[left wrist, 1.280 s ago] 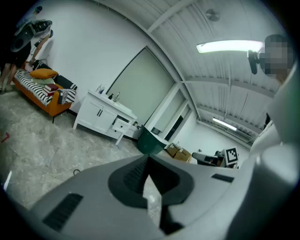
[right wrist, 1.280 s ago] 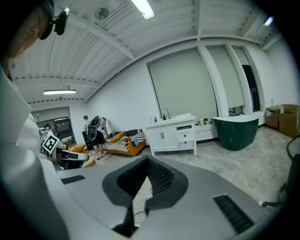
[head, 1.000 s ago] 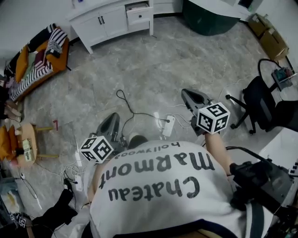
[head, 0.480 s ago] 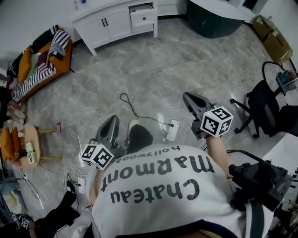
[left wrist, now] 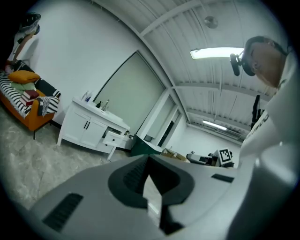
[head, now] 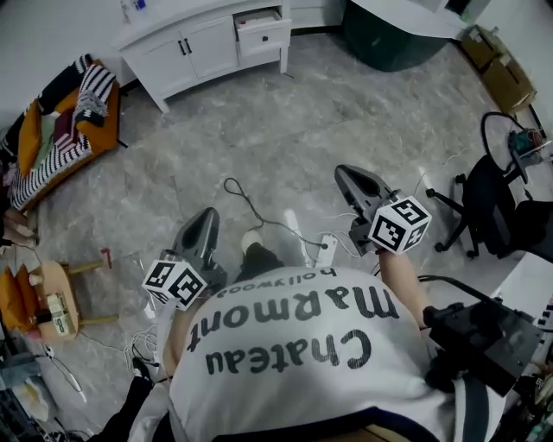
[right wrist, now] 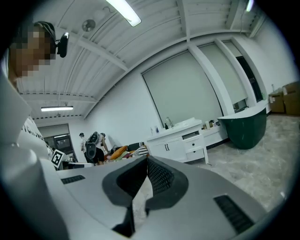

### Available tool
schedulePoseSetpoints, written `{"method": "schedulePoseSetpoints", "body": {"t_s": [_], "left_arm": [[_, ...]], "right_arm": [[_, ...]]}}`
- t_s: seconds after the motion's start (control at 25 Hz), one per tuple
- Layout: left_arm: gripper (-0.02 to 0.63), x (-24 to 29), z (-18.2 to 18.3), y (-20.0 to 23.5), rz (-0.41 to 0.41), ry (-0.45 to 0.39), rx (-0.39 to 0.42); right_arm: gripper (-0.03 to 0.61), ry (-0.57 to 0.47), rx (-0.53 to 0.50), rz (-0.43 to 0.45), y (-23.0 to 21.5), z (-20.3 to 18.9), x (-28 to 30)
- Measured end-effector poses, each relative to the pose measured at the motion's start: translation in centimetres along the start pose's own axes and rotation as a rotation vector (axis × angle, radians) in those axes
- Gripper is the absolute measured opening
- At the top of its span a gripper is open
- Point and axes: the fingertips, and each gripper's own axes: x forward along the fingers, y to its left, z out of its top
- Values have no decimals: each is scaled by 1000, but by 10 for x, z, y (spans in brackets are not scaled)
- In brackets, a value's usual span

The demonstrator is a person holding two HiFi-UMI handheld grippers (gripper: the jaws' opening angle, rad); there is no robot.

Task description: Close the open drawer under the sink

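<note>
at the top edge of the head view, a white vanity cabinet (head: pixel 194 47) stands against the wall, with its drawer (head: pixel 262 26) pulled out at the right end. well apart from it, across grey marble floor (head: pixel 285 121), the person holds the left gripper (head: pixel 205 221) and the right gripper (head: pixel 347 177) low in front of a printed white shirt (head: pixel 294 345), both pointing toward the cabinet. a power strip (head: pixel 326 250) and loose cables lie on the floor between the two grippers. an orange sofa (head: pixel 60 121) with striped cloth sits at the left, a dark green tub (head: pixel 389 34) at the top right, and a black office chair (head: pixel 488 203) at the right.

left gripper view: the jaws of the left gripper (left wrist: pixel 149 159) meet at their tips with nothing between them. far beyond, the cabinet (left wrist: pixel 86 129) shows the drawer (left wrist: pixel 114 137) standing out from its front.

right gripper view: the right gripper (right wrist: pixel 146 159) also has its jaws closed together at the tips, holding nothing. the cabinet (right wrist: pixel 176 143) stands in the distance with the drawer (right wrist: pixel 192 135) open, the green tub (right wrist: pixel 246 124) just beside it.
</note>
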Motion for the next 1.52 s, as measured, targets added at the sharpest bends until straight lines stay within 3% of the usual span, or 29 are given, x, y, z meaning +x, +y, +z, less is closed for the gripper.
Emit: {"method": "schedulePoseSetpoints", "body": {"t_s": [0.12,0.32,0.56,0.88,1.16,1.4,1.52], "left_arm": [[8,21,24,34,-29,14,-16],[8,53,75,61,-170,55,2],[8,94,122,131,-158,99,71],[8,95,129,149,-169,66,33],[8,99,127,165,-123,42,6],[8,109,114,150,-90,76,-13],[8,112,118,169,-72,112,-10]], "right_arm": [[12,-36,22,-13,-3,19,40],[11,-48,23,-2,5,43,101],[11,-26,21,-34,2,60,182],[12,-7,27,-27,3,58,211],[11,118,-54,-81,-1,36,222],[11,65,74,-120,-24,42,202],[11,70,97,-120,-19,41,224]]}}
